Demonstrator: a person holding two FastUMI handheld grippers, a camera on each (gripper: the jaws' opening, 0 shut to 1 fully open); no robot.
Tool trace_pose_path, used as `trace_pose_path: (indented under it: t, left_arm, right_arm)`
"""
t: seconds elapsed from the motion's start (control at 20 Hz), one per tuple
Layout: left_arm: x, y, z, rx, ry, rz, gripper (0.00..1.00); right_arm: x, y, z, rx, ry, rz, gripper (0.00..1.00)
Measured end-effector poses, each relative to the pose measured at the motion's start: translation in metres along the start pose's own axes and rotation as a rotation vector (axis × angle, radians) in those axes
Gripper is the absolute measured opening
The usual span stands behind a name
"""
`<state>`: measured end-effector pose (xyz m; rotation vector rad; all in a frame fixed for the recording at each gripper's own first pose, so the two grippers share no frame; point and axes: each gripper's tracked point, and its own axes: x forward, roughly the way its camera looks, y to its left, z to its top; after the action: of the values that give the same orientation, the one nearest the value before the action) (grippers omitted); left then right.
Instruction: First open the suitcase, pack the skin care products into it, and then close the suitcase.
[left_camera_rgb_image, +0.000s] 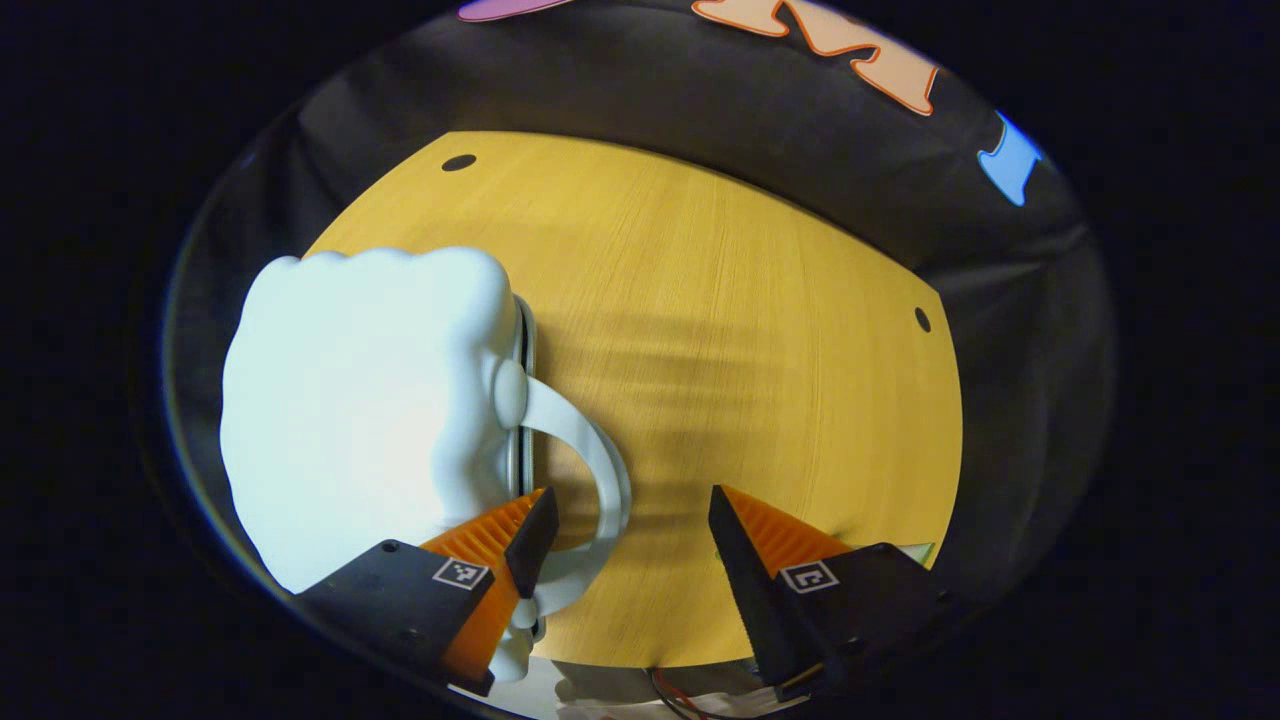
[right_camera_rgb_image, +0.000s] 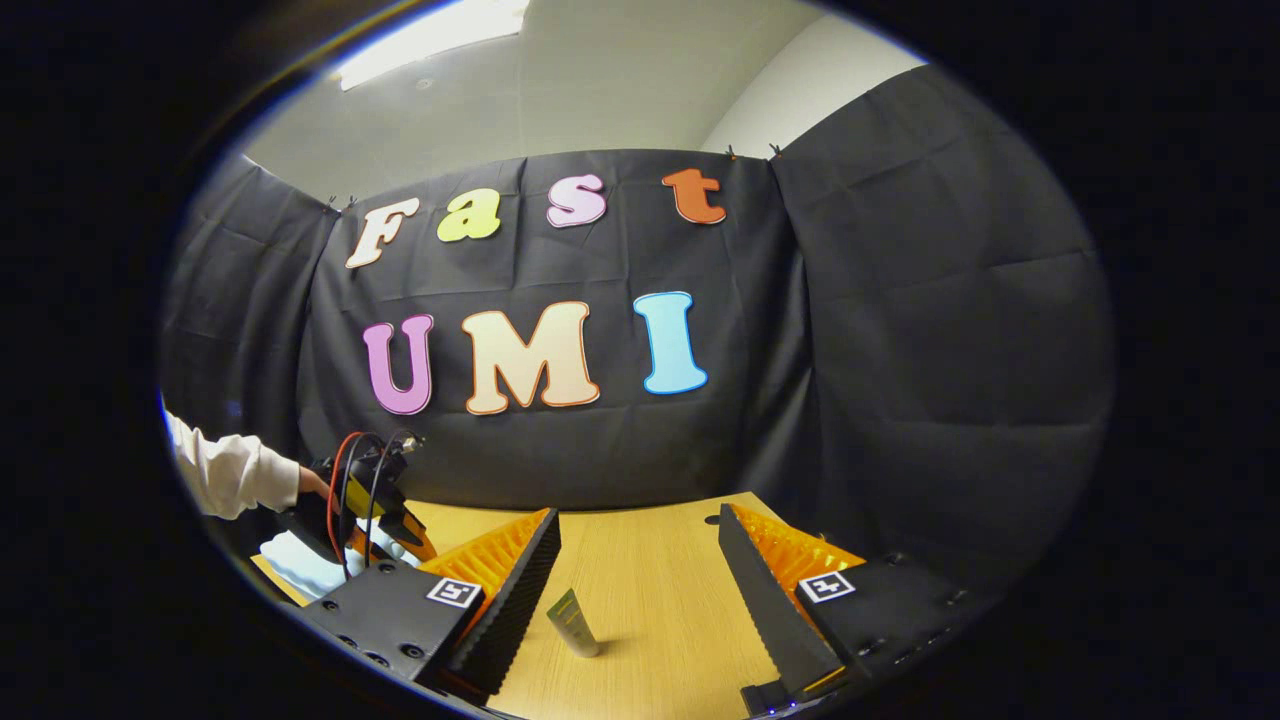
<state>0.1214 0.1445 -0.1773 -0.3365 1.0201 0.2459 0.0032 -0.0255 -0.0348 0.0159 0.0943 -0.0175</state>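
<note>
A yellow wooden table (left_camera_rgb_image: 740, 330) stands before black cloth walls, with the pale blue suitcase (left_camera_rgb_image: 360, 400) lying shut at its left side. The left gripper (left_camera_rgb_image: 625, 530) hovers wide open over the suitcase's looped handle (left_camera_rgb_image: 590, 450), probably lining up to lift the lid. The right gripper (right_camera_rgb_image: 640, 560) waits, jaws wide, above a small upright skin care tube (right_camera_rgb_image: 572, 622) whose label I cannot read.

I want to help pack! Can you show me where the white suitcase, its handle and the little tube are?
suitcase (left_camera_rgb_image: 350, 400): left gripper view, on its white shell.
handle (left_camera_rgb_image: 595, 450): left gripper view, on the curved loop.
tube (right_camera_rgb_image: 573, 622): right gripper view, on the tube's body, standing tilted on the table.
</note>
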Motion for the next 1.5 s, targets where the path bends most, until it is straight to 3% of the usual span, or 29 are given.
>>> trace_pose_path:
  t: [0.3,0.45,0.55,0.6,0.65,0.85,1.2,1.5]
  left_arm:
    - [0.02,0.01,-0.007,0.058,0.066,0.065,0.67]
    - [0.027,0.016,-0.007,0.067,0.084,0.091,0.44]
    - [0.033,0.018,-0.009,0.062,0.098,0.093,0.35]
    - [0.035,0.019,-0.01,0.063,0.106,0.097,0.34]
    - [0.039,0.021,-0.01,0.063,0.115,0.098,0.39]
    - [0.047,0.021,-0.015,0.053,0.143,0.088,0.11]
    - [0.042,0.016,-0.012,0.065,0.128,0.064,0.05]
    - [0.026,0.008,-0.005,0.076,0.098,0.048,0.05]
  right_arm:
    - [0.001,-0.007,-0.002,-0.011,0.005,-0.015,0.99]
    - [0.002,-0.01,-0.005,-0.013,0.012,-0.017,0.99]
    - [0.004,-0.009,-0.008,-0.016,0.018,-0.015,0.99]
    - [0.005,-0.009,-0.008,-0.02,0.021,-0.013,0.99]
    - [0.005,-0.008,-0.011,-0.023,0.025,-0.01,0.99]
    - [0.009,-0.003,-0.015,-0.035,0.038,0.006,0.99]
    - [0.017,0.005,-0.018,-0.037,0.043,0.029,0.99]
    - [0.023,0.019,-0.023,-0.035,0.047,0.072,0.99]
